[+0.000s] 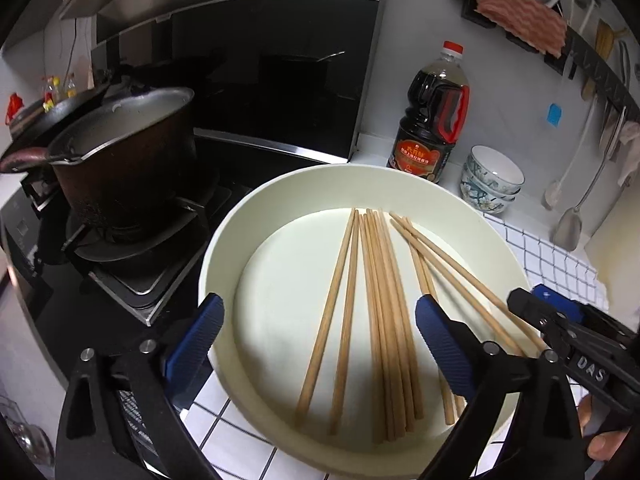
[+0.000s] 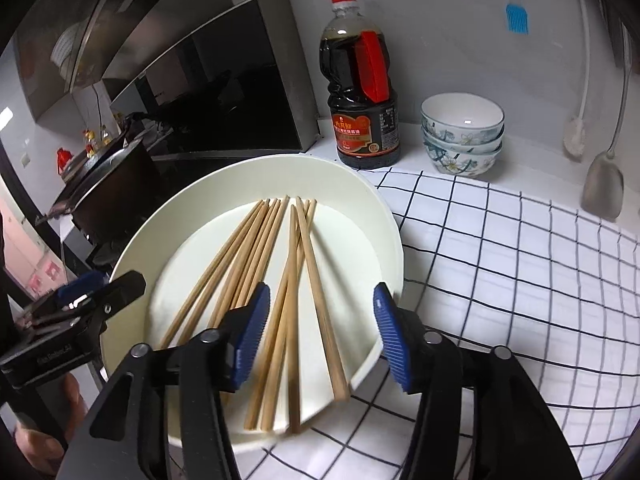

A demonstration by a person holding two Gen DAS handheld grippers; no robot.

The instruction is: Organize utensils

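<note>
Several wooden chopsticks (image 1: 376,312) lie fanned out in a round cream basin (image 1: 224,236) on a checked cloth. My left gripper (image 1: 320,340) is open and empty, hovering over the basin's near side above the chopsticks. My right gripper (image 2: 320,328) is open and empty over the basin's (image 2: 384,208) right part, straddling a few chopsticks (image 2: 292,280) from above. The right gripper also shows at the right edge of the left wrist view (image 1: 560,320). The left gripper shows at the left edge of the right wrist view (image 2: 80,312).
A dark pot (image 1: 124,160) stands on the gas stove left of the basin. A soy sauce bottle (image 2: 360,92) and stacked patterned bowls (image 2: 462,136) stand behind it. Ladles and a spatula (image 2: 604,188) hang on the right wall. The checked cloth (image 2: 520,280) covers the counter.
</note>
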